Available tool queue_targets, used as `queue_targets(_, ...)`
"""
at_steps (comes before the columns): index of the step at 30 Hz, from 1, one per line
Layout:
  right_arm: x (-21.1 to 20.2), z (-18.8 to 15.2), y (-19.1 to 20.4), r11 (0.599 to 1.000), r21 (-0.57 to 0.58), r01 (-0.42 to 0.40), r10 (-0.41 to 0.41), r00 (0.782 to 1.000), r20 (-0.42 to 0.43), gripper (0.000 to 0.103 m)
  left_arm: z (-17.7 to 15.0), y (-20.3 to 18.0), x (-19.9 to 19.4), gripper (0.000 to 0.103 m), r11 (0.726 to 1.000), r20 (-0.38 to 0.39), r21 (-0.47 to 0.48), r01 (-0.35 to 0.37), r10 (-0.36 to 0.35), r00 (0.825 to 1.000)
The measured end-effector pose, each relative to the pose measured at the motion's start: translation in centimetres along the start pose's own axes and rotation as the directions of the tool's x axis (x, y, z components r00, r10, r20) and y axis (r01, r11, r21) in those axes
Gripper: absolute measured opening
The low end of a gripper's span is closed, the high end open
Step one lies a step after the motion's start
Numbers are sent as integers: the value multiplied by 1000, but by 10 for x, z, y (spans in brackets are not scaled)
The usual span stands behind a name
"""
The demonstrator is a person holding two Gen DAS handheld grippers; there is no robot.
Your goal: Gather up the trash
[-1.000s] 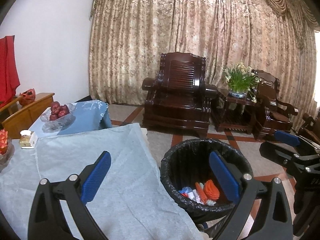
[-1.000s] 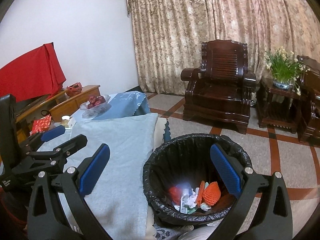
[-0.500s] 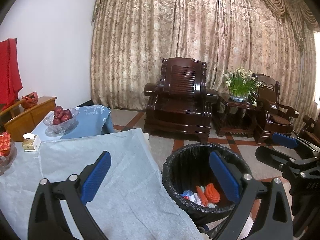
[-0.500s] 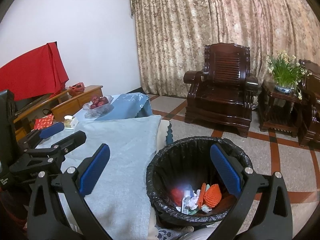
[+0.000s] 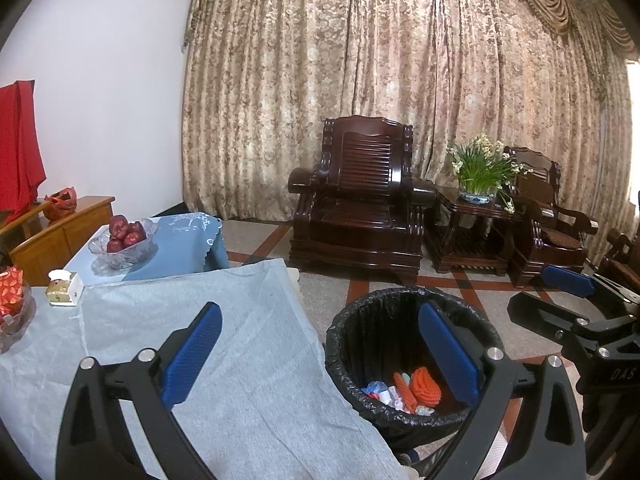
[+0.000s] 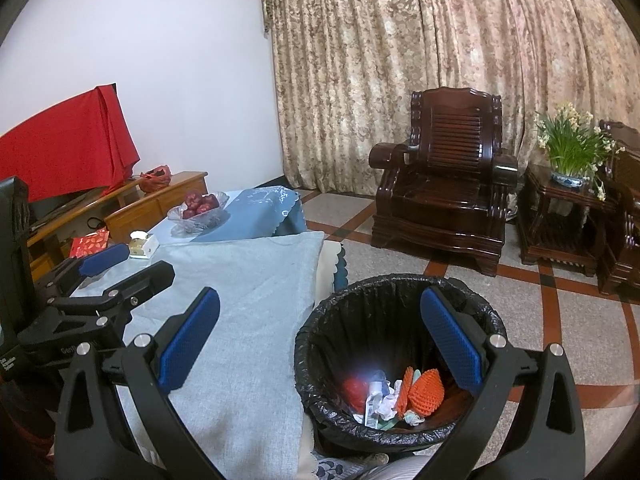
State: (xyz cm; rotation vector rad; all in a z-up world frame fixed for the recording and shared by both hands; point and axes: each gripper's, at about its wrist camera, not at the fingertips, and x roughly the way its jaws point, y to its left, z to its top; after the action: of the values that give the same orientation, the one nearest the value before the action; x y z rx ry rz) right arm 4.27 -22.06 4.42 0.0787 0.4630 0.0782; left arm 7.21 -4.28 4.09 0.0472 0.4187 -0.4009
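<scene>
A round bin with a black liner (image 5: pixel 340 336) stands on the floor beside the table, also in the right wrist view (image 6: pixel 316 324). Inside lie orange foam netting (image 5: pixel 426 384) (image 6: pixel 424 390), crumpled white paper (image 6: pixel 386 400) and a red piece (image 6: pixel 354 390). My left gripper (image 5: pixel 320 354) is open and empty, held above the table's edge and the bin. My right gripper (image 6: pixel 320 340) is open and empty above the bin's left rim. Each gripper shows in the other's view, the right one (image 5: pixel 576 300) and the left one (image 6: pixel 120 268).
The table wears a grey-blue cloth (image 5: pixel 192 320). At its far end are a glass bowl of red apples (image 5: pixel 124 240), a small box (image 5: pixel 64 288) and a red packet (image 6: pixel 90 242). A dark wooden armchair (image 5: pixel 360 208) and a side table with flowers (image 5: pixel 480 184) stand beyond.
Both cameras have tilted up and drawn back a little, so the bin sits lower in view. Both grippers stay open and empty.
</scene>
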Motion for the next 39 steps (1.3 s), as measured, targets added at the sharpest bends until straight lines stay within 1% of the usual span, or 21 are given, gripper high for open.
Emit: queue_targets(39, 0, 1, 6, 1000, -2, -3, 3, 1000, -1, 98, -1, 6, -2, 97, 1000, -2, 0, -4, 4, 1000)
